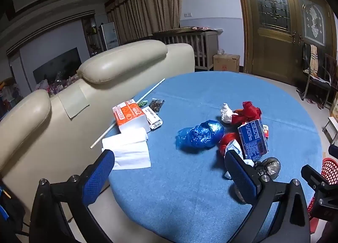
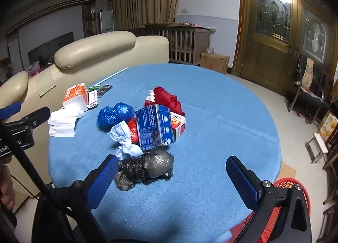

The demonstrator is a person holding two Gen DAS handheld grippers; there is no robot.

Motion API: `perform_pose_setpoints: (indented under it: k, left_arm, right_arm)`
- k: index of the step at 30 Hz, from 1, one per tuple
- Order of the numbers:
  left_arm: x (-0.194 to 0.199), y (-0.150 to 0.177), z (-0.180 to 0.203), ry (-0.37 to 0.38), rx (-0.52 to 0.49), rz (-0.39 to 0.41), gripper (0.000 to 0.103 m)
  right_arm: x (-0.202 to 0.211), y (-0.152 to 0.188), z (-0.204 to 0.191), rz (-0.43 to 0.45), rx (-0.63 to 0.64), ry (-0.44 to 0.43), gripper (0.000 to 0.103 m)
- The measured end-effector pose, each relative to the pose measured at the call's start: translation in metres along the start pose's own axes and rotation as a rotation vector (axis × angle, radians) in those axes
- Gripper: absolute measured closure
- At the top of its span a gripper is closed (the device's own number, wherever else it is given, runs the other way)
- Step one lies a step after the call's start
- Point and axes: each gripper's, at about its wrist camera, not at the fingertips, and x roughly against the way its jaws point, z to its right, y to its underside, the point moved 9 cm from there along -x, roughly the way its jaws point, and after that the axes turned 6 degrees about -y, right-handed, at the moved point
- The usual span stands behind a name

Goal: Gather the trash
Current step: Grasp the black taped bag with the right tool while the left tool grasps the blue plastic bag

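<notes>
A pile of trash lies on the round blue table (image 1: 190,190) (image 2: 211,105): a crumpled blue plastic bag (image 1: 200,134) (image 2: 115,114), a red bag (image 1: 247,113) (image 2: 166,97), a blue carton (image 1: 253,139) (image 2: 155,126), a white face mask (image 2: 122,137) and a dark grey bag (image 1: 268,167) (image 2: 147,167). An orange tissue pack (image 1: 131,116) (image 2: 76,95) and white tissues (image 1: 128,150) (image 2: 63,124) lie further left. My left gripper (image 1: 169,171) hovers open over the table's near side, empty. My right gripper (image 2: 175,175) is open too, the grey bag just ahead by its left finger.
A cream sofa (image 1: 95,78) stands close against the table's left edge. A red mesh basket (image 2: 289,196) (image 1: 329,171) sits below the table's near right edge. A thin white stick (image 1: 131,112) lies by the tissue pack. Chairs and a wooden door (image 2: 274,42) are at the right.
</notes>
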Motion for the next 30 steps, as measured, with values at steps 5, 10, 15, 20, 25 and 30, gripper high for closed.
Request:
perform_pose_setpoints:
  k: [5, 10, 15, 20, 25, 30]
  left_arm:
    - [-0.013, 0.008, -0.009, 0.015, 0.029, -0.053, 0.0]
    - [-0.034, 0.022, -0.013, 0.009, 0.039, -0.111, 0.0]
    - [-0.067, 0.026, -0.016, 0.024, 0.03, -0.148, 0.0]
    - [-0.109, 0.005, -0.006, 0.064, 0.004, -0.167, 0.0]
    - [-0.153, -0.018, 0.032, 0.181, -0.049, -0.22, 0.0]
    - [-0.182, -0.024, 0.063, 0.269, -0.042, -0.287, 0.003]
  right_arm:
    - [-0.001, 0.01, -0.008, -0.038, -0.041, -0.046, 0.0]
    - [-0.028, 0.025, -0.003, -0.132, -0.174, -0.172, 0.0]
    - [-0.065, 0.041, -0.002, -0.241, -0.346, -0.282, 0.0]
    - [-0.103, 0.049, -0.007, -0.328, -0.478, -0.362, 0.004]
    - [-0.135, 0.056, -0.024, -0.401, -0.532, -0.381, 0.017]
    - [-0.152, 0.055, -0.041, -0.414, -0.502, -0.385, 0.047]
